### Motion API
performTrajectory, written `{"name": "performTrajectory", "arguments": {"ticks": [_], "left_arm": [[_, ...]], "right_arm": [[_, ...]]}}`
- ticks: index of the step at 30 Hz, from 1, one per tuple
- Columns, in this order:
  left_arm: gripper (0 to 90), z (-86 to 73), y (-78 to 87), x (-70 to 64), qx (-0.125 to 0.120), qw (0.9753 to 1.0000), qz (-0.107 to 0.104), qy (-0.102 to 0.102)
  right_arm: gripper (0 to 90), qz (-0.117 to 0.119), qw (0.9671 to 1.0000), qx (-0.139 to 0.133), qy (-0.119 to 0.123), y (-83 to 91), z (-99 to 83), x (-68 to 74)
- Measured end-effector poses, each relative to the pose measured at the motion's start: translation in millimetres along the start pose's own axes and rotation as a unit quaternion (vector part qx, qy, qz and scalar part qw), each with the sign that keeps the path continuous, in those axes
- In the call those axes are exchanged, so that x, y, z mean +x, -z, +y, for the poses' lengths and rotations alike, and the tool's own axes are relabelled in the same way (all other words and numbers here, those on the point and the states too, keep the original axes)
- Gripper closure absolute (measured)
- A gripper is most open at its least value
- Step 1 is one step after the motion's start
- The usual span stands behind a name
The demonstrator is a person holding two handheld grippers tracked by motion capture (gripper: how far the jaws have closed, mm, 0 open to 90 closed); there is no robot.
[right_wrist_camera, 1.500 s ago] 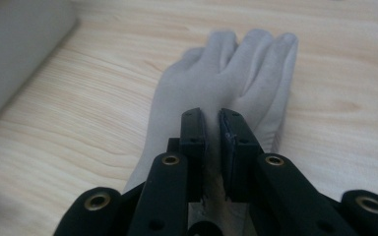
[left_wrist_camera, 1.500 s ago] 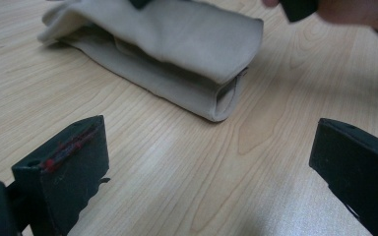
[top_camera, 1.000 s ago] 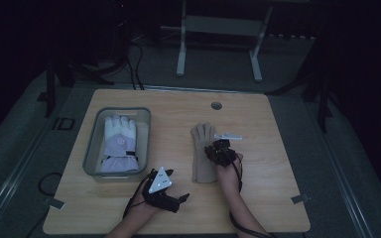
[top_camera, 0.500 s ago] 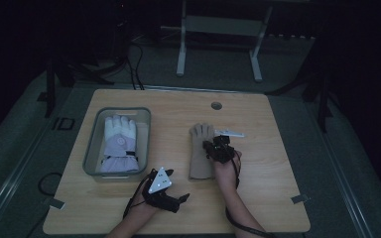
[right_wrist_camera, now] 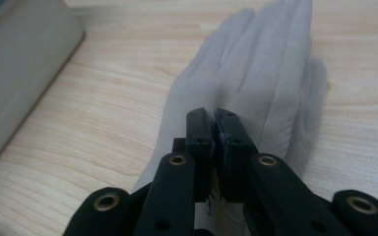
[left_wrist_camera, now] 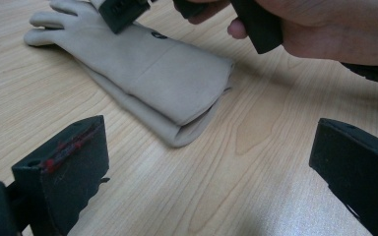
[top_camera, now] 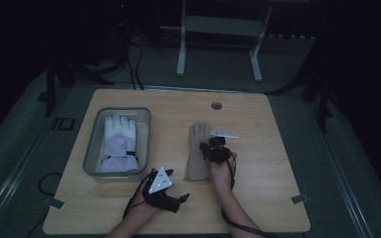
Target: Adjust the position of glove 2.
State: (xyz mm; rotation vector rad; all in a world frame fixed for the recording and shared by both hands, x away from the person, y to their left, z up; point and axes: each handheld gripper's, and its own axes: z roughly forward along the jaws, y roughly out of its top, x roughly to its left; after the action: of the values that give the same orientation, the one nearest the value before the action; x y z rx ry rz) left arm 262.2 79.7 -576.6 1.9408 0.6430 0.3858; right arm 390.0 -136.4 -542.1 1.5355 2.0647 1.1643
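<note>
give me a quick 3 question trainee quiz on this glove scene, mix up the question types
1. True or false: the left gripper has its jaws spread wide apart.
2. Multiple choice: the white glove lies
A. flat on the bare table
B. inside the grey bin
C. on the floor
3. Fill in the missing word: the right gripper has its jaws closed over the ____ glove on the table.

Key
1. True: the left gripper view shows a wide gap between the jaws, with nothing between them.
2. B
3. Tan. Whether the jaws actually pinch the fabric is hard to tell.
</note>
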Motion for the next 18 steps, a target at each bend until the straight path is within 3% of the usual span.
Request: {"name": "performTrajectory", "arguments": {"ticks": [7,9,13,15,18], "left_arm": [[1.8,0.1,-0.2,-0.5,0.001,1.0000,0.001,-0.001],[1.8,0.1,-0.2,-0.5,0.001,1.0000,0.000,-0.002],[1.7,-0.1,-0.1,-0.1,0.002,1.0000,0.000,0.000],[1.8,0.0,0.5,0.0,0.003,1.0000,0.003,-0.004],[1.8,0.7,1.4,0.4,0.000,1.0000,0.006,-0.006]], "right_arm": [[85.4,0.003,0.9999,-0.012,-0.006,2.9,1.5,7.8],[85.3,-0.011,0.9999,-0.008,-0.001,-0.4,-0.2,8.7],[83.1,-0.011,0.9999,0.011,-0.002,-10.5,-6.3,5.3],[78.3,-0.007,0.9999,0.008,-0.002,-8.1,-5.8,4.7],[63.6,-0.003,1.0000,-0.005,0.006,2.8,0.5,1.4]]}}
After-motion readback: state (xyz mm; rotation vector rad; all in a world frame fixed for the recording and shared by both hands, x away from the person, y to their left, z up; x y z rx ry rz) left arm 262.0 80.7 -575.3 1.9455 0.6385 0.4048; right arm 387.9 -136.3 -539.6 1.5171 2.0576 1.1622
